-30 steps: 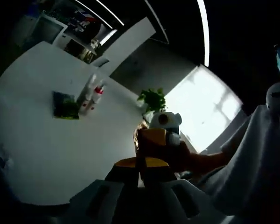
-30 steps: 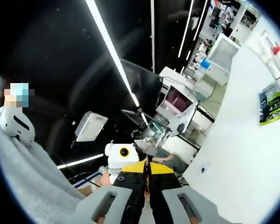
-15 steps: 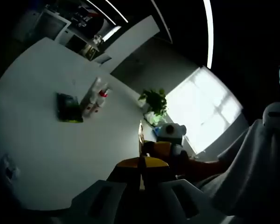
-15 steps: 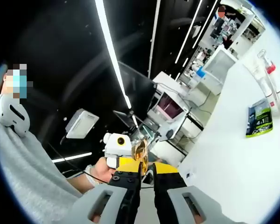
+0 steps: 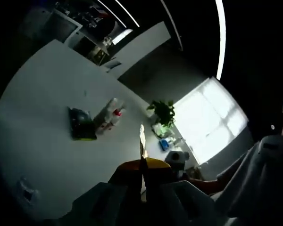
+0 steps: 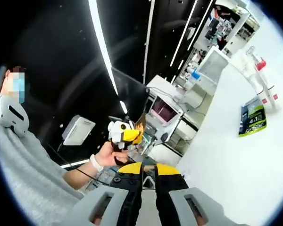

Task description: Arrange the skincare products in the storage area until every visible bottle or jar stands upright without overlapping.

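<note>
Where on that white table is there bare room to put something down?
Most of the table is bare: the wide stretch between the green packet and the near edge. It is crowded only by the packet, where two bottles lie beside it.

Skincare items grouped on the white table (image 5: pixel 52 141), far from the camera.

A dark flat packet with green print (image 5: pixel 81 124) lay flat on the surface. Just beside it, two slim pale bottles (image 5: pixel 109 114), one with a red cap, lay on their sides, close together and roughly parallel. In the right gripper view the packet (image 6: pixel 251 118) sat near the bottles (image 6: pixel 261 77) at the far right; whether the bottles touched could not be told.
</note>
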{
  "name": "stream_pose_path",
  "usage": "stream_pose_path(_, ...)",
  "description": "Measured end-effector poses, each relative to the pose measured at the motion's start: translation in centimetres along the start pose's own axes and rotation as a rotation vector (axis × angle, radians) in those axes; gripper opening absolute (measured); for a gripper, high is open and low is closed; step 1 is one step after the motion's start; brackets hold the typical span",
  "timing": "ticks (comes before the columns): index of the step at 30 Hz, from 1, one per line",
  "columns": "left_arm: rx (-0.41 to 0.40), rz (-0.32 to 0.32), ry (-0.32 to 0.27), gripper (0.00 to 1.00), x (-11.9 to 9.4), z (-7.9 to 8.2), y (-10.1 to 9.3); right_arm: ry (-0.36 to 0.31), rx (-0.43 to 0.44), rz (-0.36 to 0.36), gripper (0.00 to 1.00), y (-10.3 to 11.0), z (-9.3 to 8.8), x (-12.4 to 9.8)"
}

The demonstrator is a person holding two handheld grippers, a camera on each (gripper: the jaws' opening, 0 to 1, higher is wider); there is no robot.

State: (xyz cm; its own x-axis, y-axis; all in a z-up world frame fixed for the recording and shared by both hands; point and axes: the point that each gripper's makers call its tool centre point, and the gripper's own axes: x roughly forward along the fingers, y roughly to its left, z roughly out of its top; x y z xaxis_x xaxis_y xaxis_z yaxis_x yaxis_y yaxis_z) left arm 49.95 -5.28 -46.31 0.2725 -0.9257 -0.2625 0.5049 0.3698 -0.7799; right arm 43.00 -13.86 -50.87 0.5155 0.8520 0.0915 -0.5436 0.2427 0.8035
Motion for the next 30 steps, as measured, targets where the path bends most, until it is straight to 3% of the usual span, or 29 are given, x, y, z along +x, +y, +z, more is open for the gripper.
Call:
stream_pose_path(8,-0.055,-0.009,-0.007,0.00,1.3,2.8,1.9,-0.017,0.032,-0.030,0.03,-1.8,0.1,-0.7)
stream_pose_path(11,-0.069,-0.019,0.027,0.00,2.1,3.1,2.5,-0.012,0.044,-0.042,0.03,-2.3,0.0,-0.9)
stream_pose_path(21,-0.132,-0.006,0.044,0.00,3.9,5.4,5.9,-0.014,0.083,-0.076,0.04,-3.7,-0.5,-1.6)
stream_pose_path(30,-0.143,0.023,0.093,0.00,5.0,6.2,9.3,-0.035,0.103,-0.115,0.06,-4.7,-0.7,-2.4)
